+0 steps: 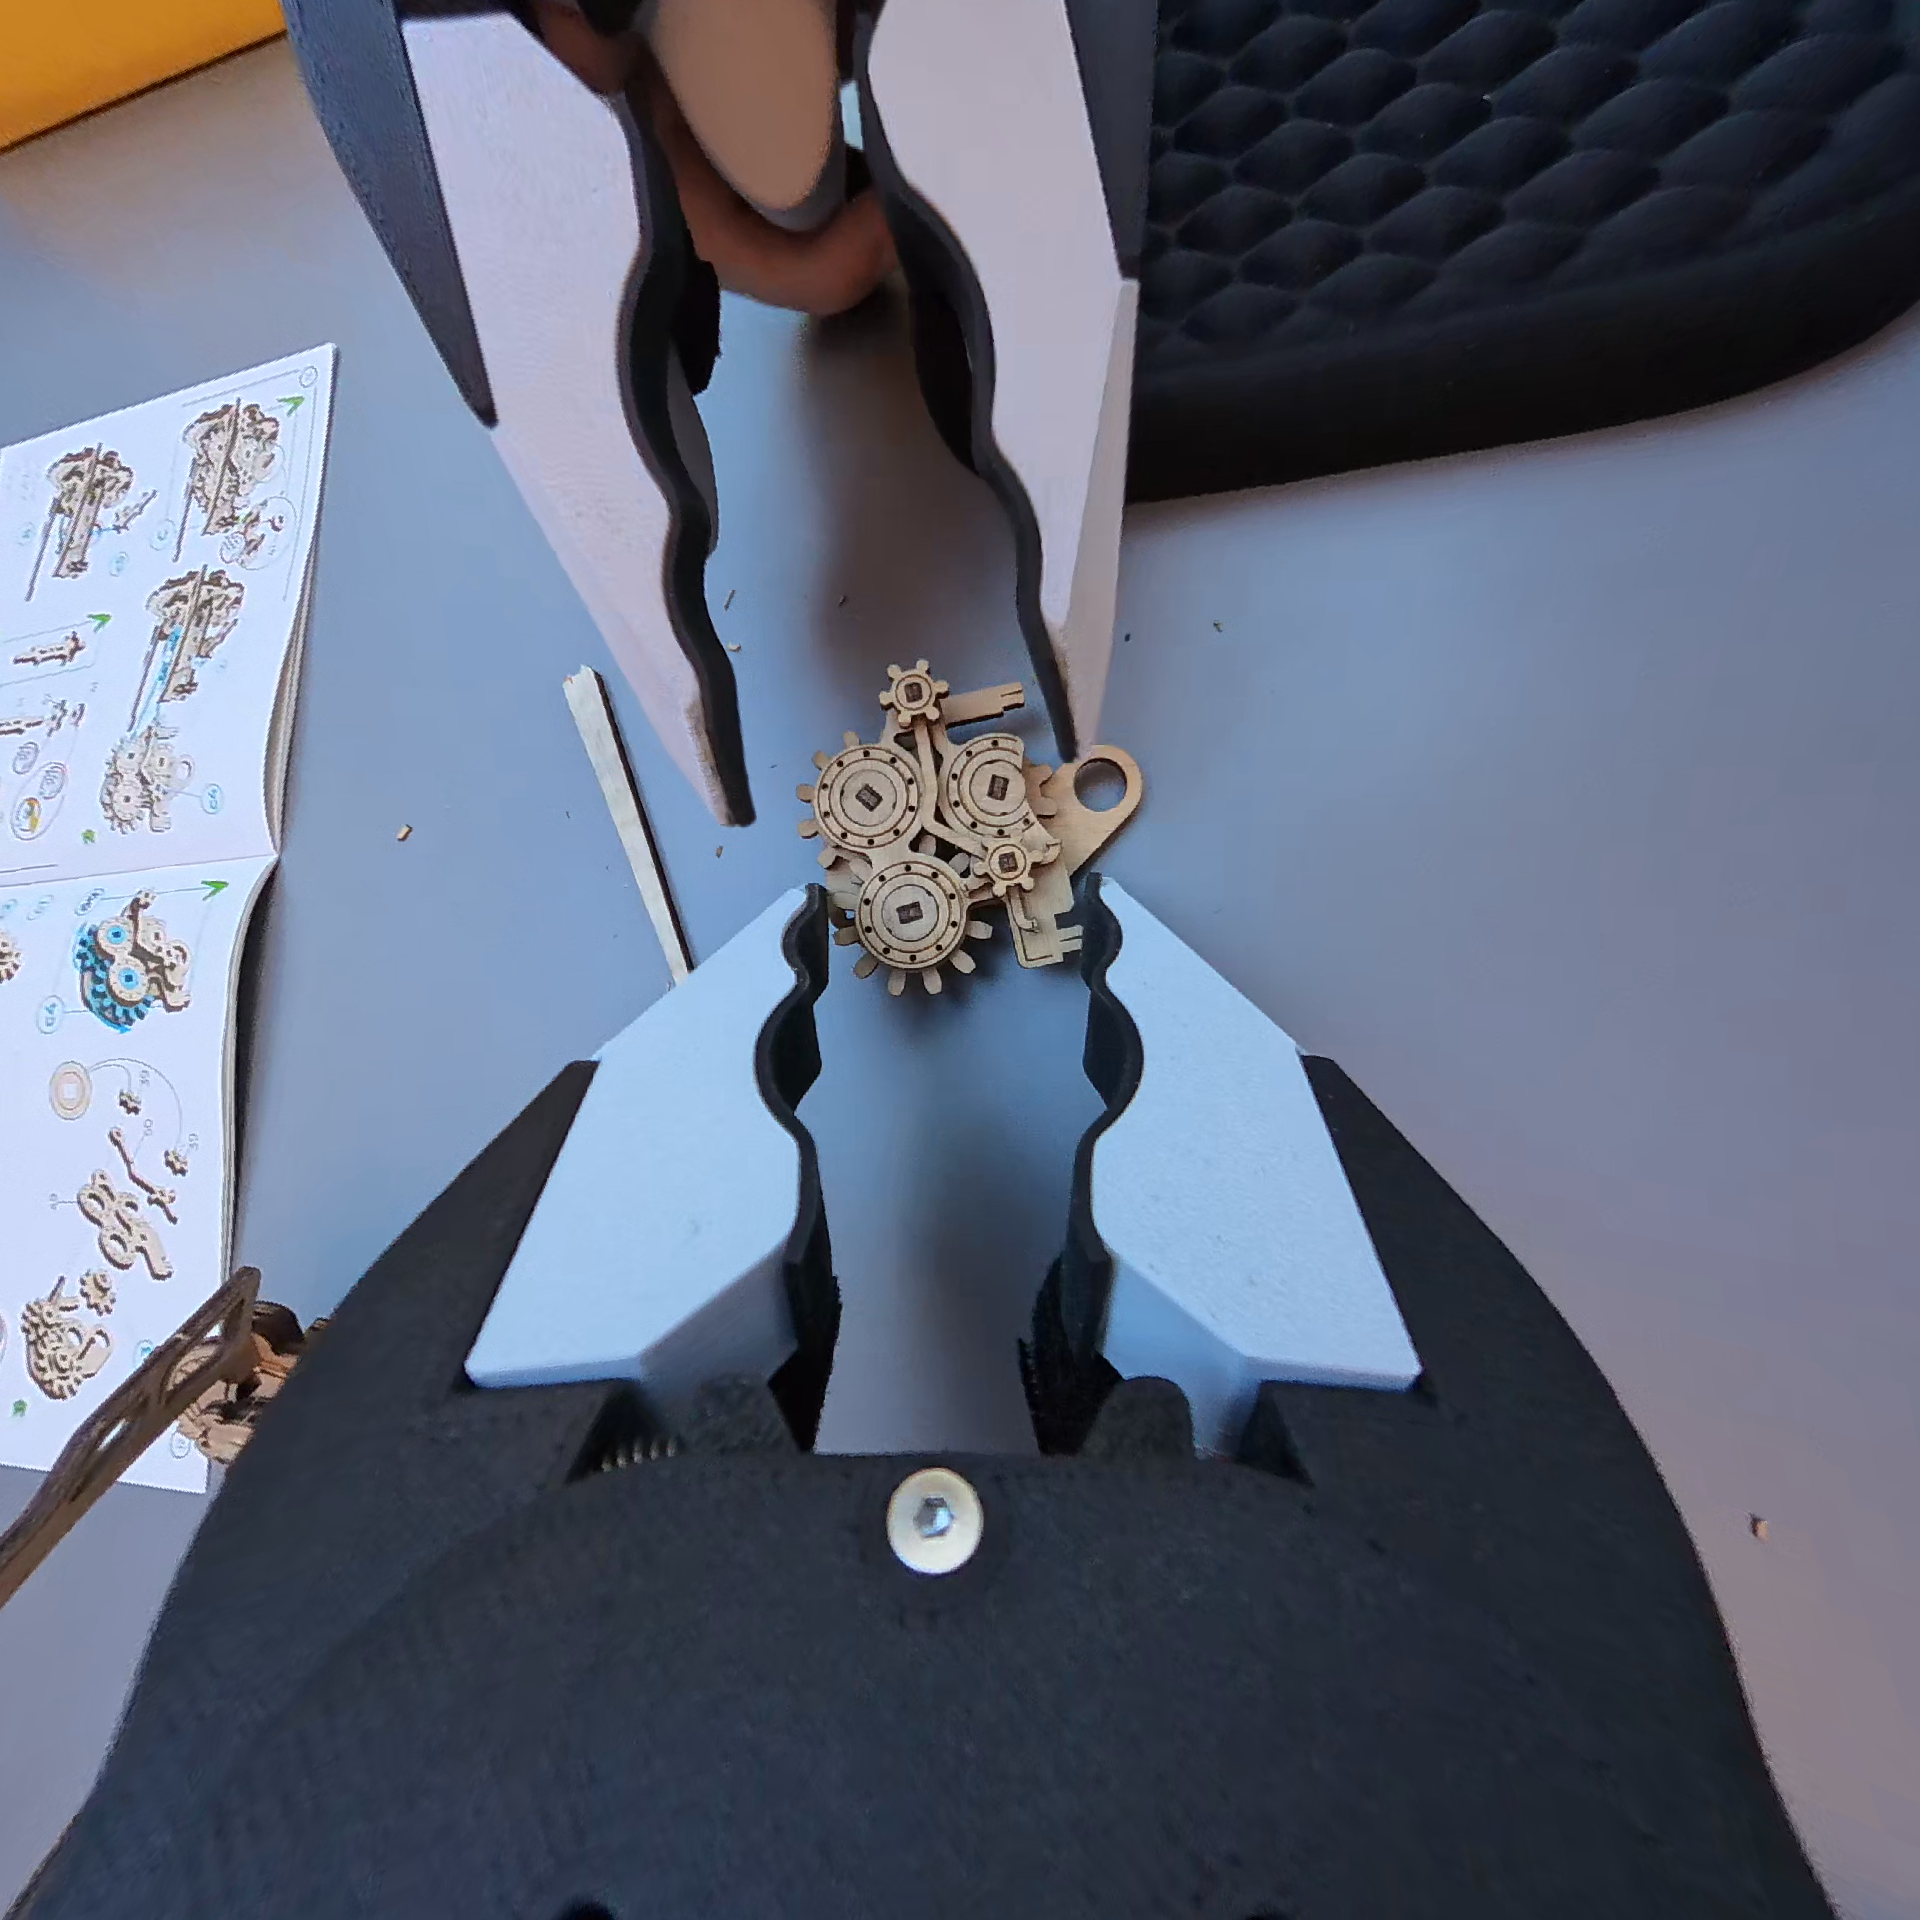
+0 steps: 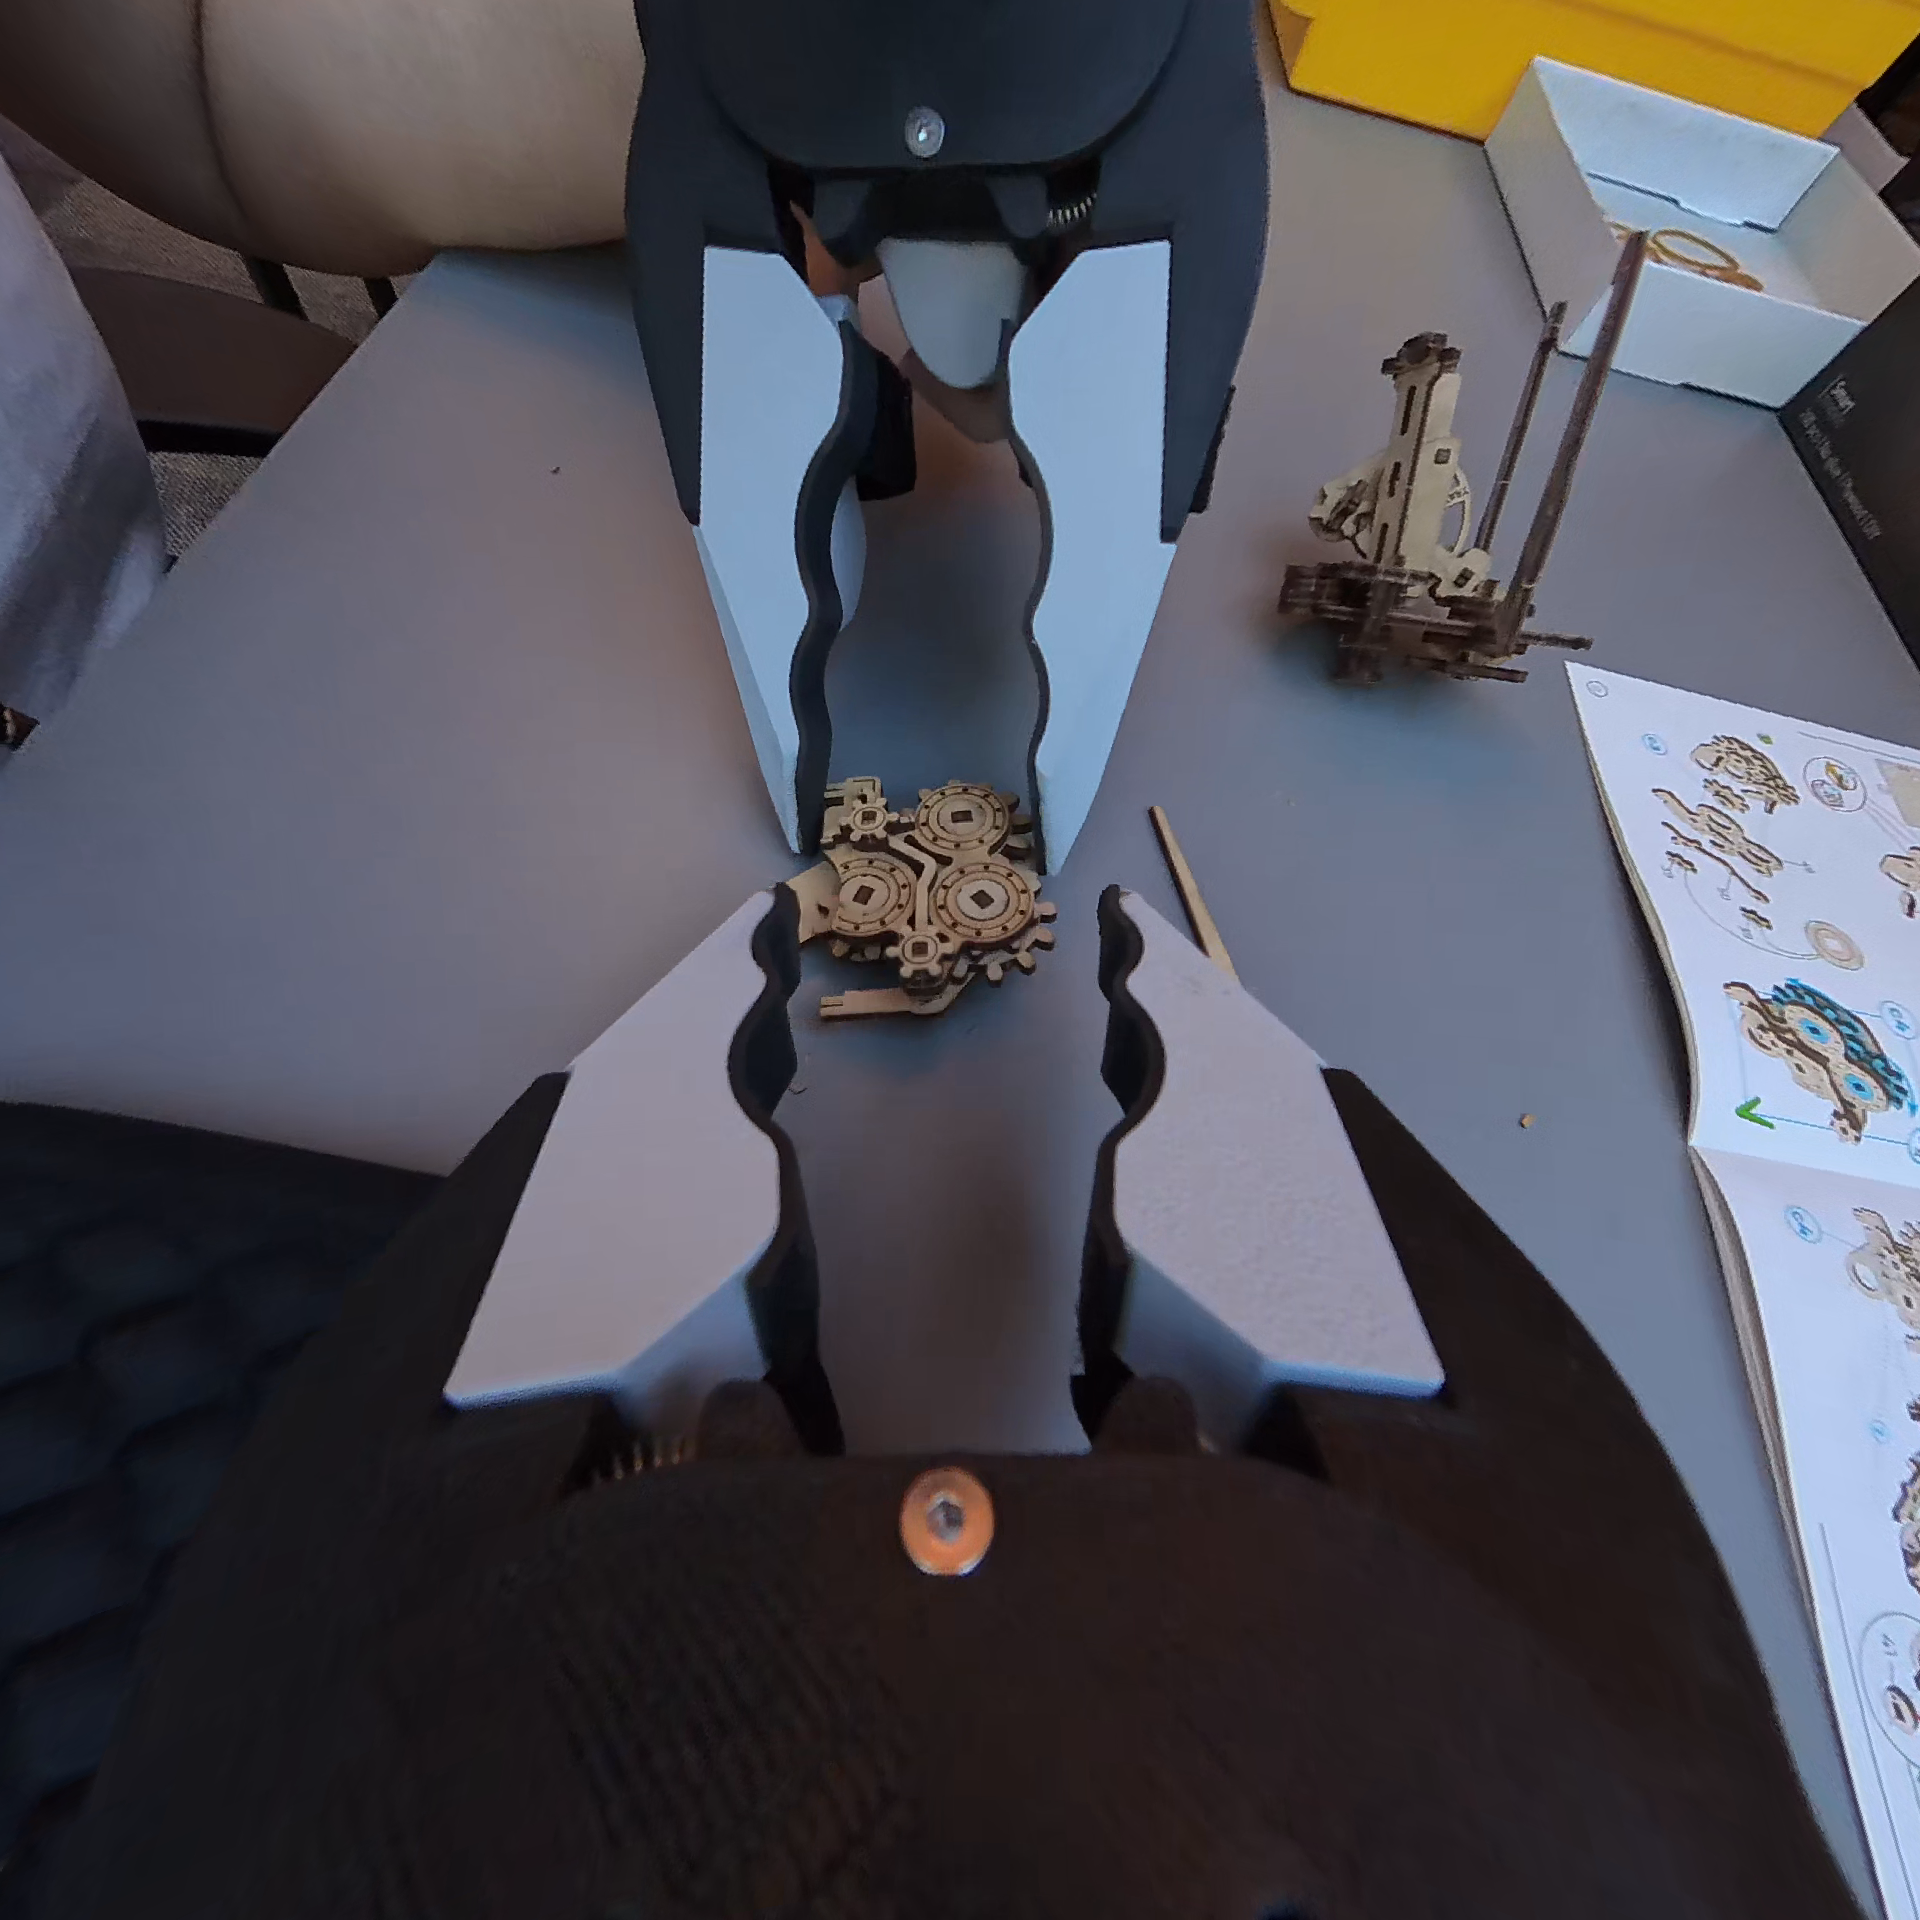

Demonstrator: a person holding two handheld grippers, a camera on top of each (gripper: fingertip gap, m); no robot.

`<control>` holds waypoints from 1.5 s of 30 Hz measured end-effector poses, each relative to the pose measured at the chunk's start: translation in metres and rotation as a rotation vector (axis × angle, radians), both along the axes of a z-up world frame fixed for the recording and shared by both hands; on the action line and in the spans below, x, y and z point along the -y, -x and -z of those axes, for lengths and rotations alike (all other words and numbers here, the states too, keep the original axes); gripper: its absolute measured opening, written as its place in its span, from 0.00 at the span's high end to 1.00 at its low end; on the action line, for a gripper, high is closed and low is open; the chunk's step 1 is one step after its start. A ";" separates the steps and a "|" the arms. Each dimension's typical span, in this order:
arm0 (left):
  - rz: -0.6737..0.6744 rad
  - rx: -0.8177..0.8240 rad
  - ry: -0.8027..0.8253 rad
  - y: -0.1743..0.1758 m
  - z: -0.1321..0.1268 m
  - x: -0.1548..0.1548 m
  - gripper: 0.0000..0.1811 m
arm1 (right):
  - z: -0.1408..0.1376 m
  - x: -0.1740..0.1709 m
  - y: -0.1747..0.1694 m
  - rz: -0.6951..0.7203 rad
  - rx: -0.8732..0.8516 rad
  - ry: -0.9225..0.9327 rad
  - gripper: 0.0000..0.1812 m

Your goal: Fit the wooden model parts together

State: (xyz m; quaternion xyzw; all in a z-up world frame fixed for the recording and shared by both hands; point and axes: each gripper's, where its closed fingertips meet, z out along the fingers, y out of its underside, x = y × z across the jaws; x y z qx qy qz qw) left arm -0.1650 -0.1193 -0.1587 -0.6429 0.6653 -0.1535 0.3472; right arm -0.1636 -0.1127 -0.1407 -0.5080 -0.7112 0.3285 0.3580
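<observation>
A flat wooden gear assembly (image 1: 935,842) with three large gears and small cogs lies on the grey table (image 1: 1455,935). My left gripper (image 1: 951,902) is open, and its fingertips straddle the near end of the assembly, close on both sides. My right gripper (image 1: 904,777) comes in from the opposite side, open, with one fingertip at the assembly's ring-shaped tab. In the right wrist view, the assembly (image 2: 925,894) lies between the open right gripper (image 2: 943,902) and the open left gripper (image 2: 928,852) facing it.
An open instruction booklet (image 1: 135,831) lies left of the assembly, and a thin wooden stick (image 1: 623,821) lies between them. A partly built wooden model (image 2: 1423,520) stands near a white box (image 2: 1683,229) and a yellow box (image 2: 1558,52). A black honeycomb cushion (image 1: 1507,208) lies opposite. The tips of both grippers are at nearly the same place.
</observation>
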 end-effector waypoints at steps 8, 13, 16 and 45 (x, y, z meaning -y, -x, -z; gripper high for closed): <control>0.004 -0.001 -0.048 -0.001 -0.001 -0.002 0.74 | 0.009 -0.002 0.004 0.044 0.050 -0.017 0.71; 0.007 0.006 -0.063 -0.002 -0.002 -0.003 0.74 | 0.011 -0.003 0.004 0.055 0.067 0.012 0.72; 0.006 0.003 -0.076 -0.001 -0.002 -0.004 0.74 | 0.012 -0.005 0.004 0.063 0.073 0.034 0.72; -0.131 0.119 0.122 0.006 -0.006 -0.018 0.55 | 0.010 -0.010 0.004 0.070 0.049 0.001 0.74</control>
